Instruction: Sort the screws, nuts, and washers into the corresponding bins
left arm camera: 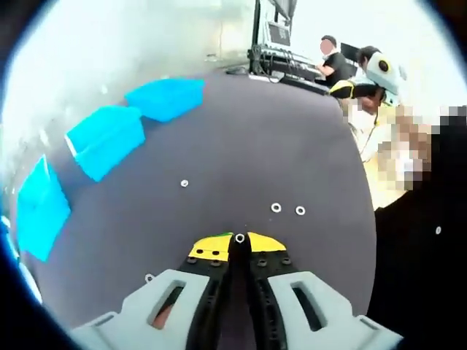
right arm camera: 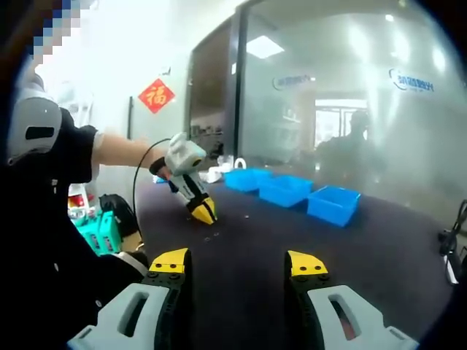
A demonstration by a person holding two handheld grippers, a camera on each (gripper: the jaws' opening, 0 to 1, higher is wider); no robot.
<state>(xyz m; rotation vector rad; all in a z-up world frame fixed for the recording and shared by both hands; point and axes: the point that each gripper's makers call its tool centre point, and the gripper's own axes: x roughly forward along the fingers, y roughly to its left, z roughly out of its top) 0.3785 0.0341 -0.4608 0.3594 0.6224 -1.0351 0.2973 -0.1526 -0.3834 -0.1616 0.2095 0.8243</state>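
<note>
My left gripper (left arm camera: 239,243) points down at the dark table (left arm camera: 241,146), its yellow-tipped jaws closed around a small silver washer (left arm camera: 239,238) at the very tips. Two more washers (left arm camera: 276,207) (left arm camera: 300,211) lie just beyond, another (left arm camera: 184,183) sits farther left, and one small part (left arm camera: 149,278) lies beside the left jaw. Three blue bins (left arm camera: 166,98) (left arm camera: 106,138) (left arm camera: 40,208) line the table's left side. My right gripper (right arm camera: 238,266) hovers open over the table with nothing between its jaws. Ahead of it, the left gripper (right arm camera: 203,211) touches its tips to the tabletop.
The blue bins (right arm camera: 248,179) (right arm camera: 286,189) (right arm camera: 334,204) stand along a glass wall. A person's arm (right arm camera: 117,149) holds the left gripper. People sit at a desk with equipment (left arm camera: 284,65) past the table's far edge. A teal object (right arm camera: 102,230) lies left of the table.
</note>
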